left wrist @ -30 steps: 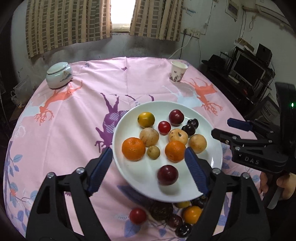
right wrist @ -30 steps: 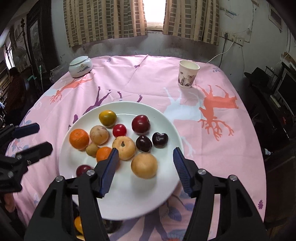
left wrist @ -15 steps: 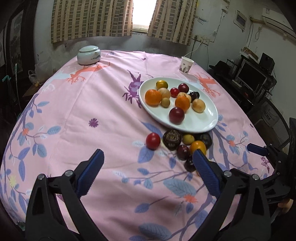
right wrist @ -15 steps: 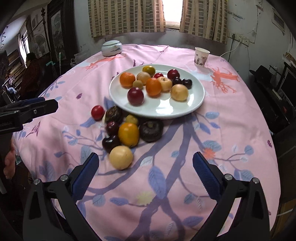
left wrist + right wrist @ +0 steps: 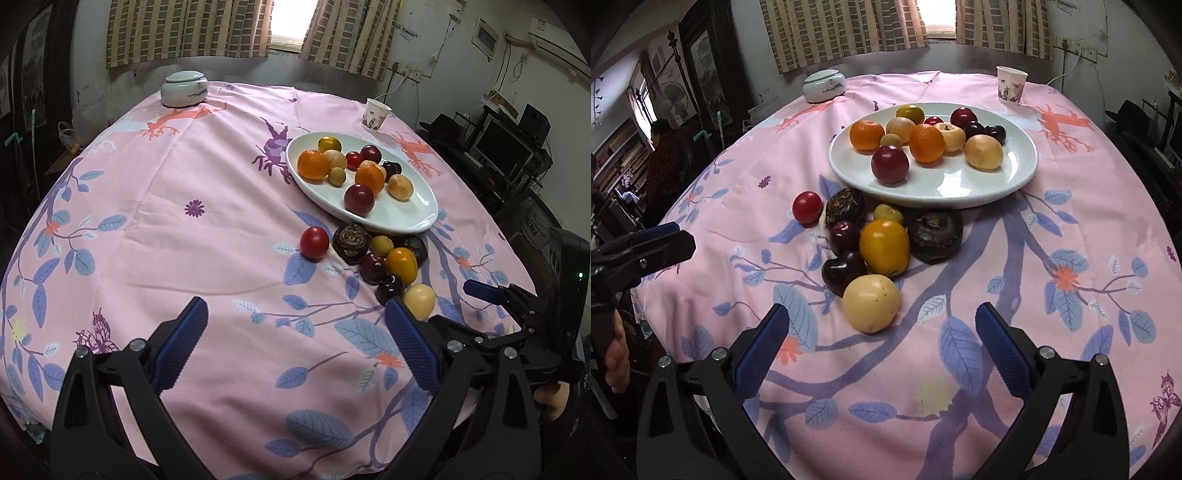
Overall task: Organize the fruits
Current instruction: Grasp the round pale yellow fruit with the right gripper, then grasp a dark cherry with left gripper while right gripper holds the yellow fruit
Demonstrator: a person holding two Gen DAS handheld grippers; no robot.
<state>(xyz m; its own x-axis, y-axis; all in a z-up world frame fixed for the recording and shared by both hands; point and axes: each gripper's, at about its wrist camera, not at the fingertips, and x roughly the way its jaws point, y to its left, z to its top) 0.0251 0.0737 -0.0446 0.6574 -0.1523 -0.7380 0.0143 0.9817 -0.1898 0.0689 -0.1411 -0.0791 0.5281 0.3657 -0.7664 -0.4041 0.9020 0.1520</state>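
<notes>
A white oval plate (image 5: 406,218) (image 5: 1015,173) holds several fruits, among them two oranges and a dark red plum (image 5: 889,164). In front of the plate a cluster of loose fruits lies on the pink cloth: a red tomato (image 5: 314,242) (image 5: 807,207), a yellow-orange fruit (image 5: 884,246), dark plums and a pale yellow fruit (image 5: 871,303) (image 5: 420,301). My left gripper (image 5: 295,345) is open and empty, above the cloth near the table's front. My right gripper (image 5: 877,341) is open and empty, just short of the pale yellow fruit.
A lidded ceramic jar (image 5: 185,88) (image 5: 823,85) stands at the far left and a paper cup (image 5: 376,115) (image 5: 1011,84) at the far right. The round table drops off at its edges. Furniture and electronics stand to the right.
Both grippers have pulled back from above the plate toward the table's front edge, so the loose fruit cluster is now in full view. Both stay open and empty.
</notes>
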